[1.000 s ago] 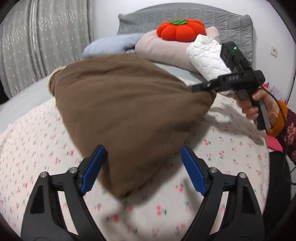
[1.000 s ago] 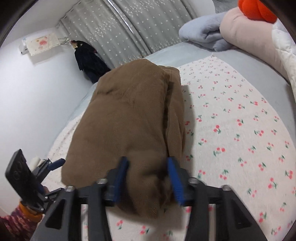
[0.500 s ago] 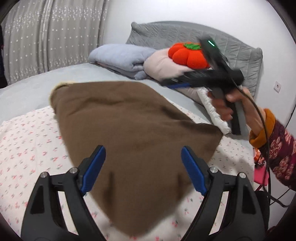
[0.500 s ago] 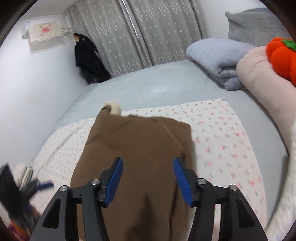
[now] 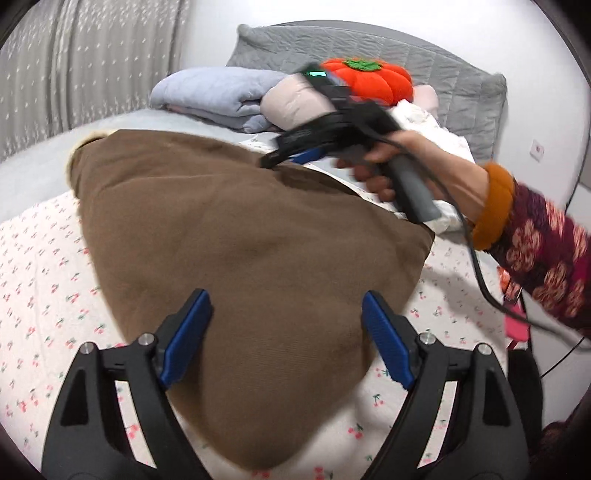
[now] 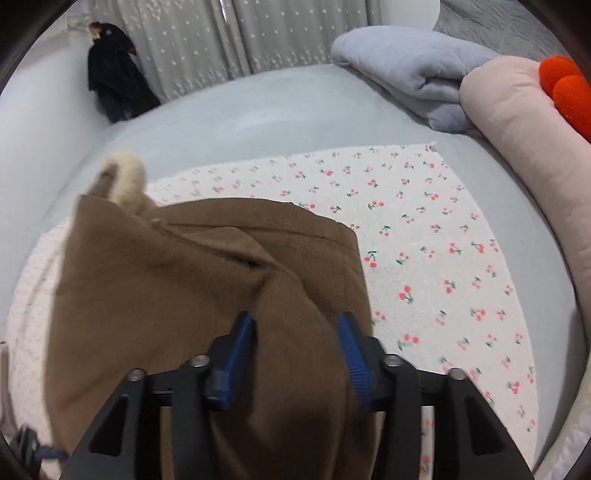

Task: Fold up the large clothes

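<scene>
A large brown garment (image 5: 240, 236) lies folded on the cherry-print sheet (image 5: 40, 280), with a cream fleece collar (image 6: 125, 177) at its far end. My left gripper (image 5: 286, 332) is open above the garment's near corner and holds nothing. My right gripper (image 6: 295, 350) is open with its blue pads either side of a raised fold of the garment (image 6: 207, 295). In the left wrist view the right gripper (image 5: 280, 157) sits low over the garment's far right edge, held by a hand.
Folded grey-blue blanket (image 5: 218, 99), pink duvet (image 6: 528, 155), white quilt (image 5: 436, 136) and an orange pumpkin cushion (image 5: 369, 81) are piled at the headboard. Grey curtains (image 6: 221, 33) and a dark hanging garment (image 6: 114, 85) stand past the bed's far side.
My right gripper let go of the garment's corner, lifted away, then came down over its far right edge, jaws open. The garment has settled flatter on the bed. My left gripper stayed open.
</scene>
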`<action>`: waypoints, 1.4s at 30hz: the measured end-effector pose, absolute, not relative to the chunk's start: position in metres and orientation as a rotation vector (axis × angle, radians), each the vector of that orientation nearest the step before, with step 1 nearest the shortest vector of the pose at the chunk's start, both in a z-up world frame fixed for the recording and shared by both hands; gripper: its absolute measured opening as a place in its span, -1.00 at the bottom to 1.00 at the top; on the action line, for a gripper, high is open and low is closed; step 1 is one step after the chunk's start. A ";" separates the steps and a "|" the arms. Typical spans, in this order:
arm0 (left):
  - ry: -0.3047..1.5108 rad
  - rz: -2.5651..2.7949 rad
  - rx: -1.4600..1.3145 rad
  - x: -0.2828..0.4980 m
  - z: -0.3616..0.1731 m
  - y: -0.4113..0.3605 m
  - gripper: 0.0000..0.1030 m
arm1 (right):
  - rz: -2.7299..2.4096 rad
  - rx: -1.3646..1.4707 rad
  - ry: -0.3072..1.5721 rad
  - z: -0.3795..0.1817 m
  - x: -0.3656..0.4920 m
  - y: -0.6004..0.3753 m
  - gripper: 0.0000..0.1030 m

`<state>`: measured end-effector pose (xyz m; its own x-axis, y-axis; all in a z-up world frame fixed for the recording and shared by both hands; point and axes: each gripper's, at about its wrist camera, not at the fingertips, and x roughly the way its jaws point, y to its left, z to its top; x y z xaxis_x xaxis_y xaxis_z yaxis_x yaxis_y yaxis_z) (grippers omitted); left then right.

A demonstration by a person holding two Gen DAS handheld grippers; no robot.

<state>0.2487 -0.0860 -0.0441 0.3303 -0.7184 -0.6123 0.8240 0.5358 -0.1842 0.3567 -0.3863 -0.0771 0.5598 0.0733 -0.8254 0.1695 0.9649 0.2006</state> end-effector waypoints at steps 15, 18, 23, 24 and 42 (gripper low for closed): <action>1.155 -0.799 -0.462 0.363 -0.113 -0.039 0.92 | 0.350 1.008 1.182 -0.178 0.296 -0.429 0.79; 1.190 -0.837 -0.609 0.361 -0.136 -0.045 0.79 | 0.387 1.029 1.122 -0.181 0.293 -0.425 0.39; 1.077 -0.785 -0.521 0.337 -0.115 -0.046 0.25 | 0.398 0.925 1.036 -0.157 0.277 -0.406 -0.17; 1.073 -0.786 -0.530 0.333 -0.110 -0.043 0.17 | 0.403 0.908 1.019 -0.148 0.274 -0.402 -0.22; 1.143 -0.596 -0.537 0.216 -0.104 0.085 0.34 | 0.617 0.776 1.109 -0.130 0.169 -0.246 -0.15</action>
